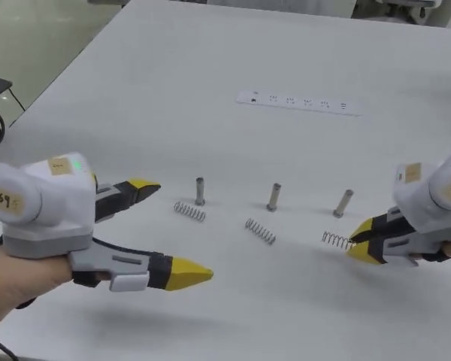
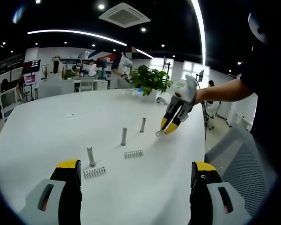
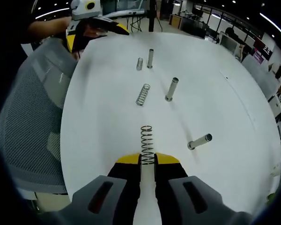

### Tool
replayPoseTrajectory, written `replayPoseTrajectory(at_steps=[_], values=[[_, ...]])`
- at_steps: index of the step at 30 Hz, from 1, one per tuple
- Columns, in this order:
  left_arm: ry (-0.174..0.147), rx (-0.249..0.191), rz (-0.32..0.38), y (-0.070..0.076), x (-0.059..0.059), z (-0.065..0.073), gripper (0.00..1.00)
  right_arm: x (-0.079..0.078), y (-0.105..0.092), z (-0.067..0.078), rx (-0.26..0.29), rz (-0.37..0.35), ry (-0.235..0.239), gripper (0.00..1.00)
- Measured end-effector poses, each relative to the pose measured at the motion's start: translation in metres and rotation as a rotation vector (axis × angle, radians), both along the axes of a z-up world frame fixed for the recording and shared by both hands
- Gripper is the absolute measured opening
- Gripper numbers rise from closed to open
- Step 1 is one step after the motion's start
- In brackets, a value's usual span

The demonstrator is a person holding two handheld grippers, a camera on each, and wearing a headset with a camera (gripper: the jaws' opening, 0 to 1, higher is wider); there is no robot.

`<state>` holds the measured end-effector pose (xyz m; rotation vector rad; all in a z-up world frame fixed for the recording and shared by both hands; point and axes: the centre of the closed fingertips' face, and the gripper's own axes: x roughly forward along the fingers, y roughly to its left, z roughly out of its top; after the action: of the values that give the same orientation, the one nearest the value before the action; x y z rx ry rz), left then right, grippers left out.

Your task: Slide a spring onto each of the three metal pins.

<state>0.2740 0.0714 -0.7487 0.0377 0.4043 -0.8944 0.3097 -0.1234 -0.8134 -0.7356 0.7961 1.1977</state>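
Three short metal pins stand in a row on the white table: the left pin, the middle pin and the right pin. A spring lies by the left pin and another spring lies in front of the middle pin. My right gripper is shut on the end of a third spring, which lies flat on the table, left of and nearer than the right pin. My left gripper hovers wide open to the left of the row, holding nothing, with its fingertips near the left pin.
A white power strip lies further back on the table. A mesh chair stands at the near edge. Desks, a plant and people are beyond the far end.
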Motion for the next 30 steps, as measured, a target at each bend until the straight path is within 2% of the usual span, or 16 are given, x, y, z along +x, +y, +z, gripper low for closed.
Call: replayPoseTrajectory(at_steps=[13,22,25,30], values=[[0.020,0.006,-0.080,-0.021,-0.005,-0.005,0.86,-0.021,0.036,0.021,0.040,0.120,-0.018,0.08],[0.033,-0.010,-0.132,-0.036,-0.008,-0.010,0.78,-0.033,0.048,0.022,0.032,0.179,-0.016,0.08],[0.033,-0.019,-0.155,-0.045,-0.007,-0.010,0.76,-0.036,0.053,0.022,0.028,0.196,-0.019,0.08],[0.033,-0.009,-0.209,-0.063,-0.007,-0.010,0.68,-0.042,0.063,0.028,0.038,0.221,-0.027,0.08]])
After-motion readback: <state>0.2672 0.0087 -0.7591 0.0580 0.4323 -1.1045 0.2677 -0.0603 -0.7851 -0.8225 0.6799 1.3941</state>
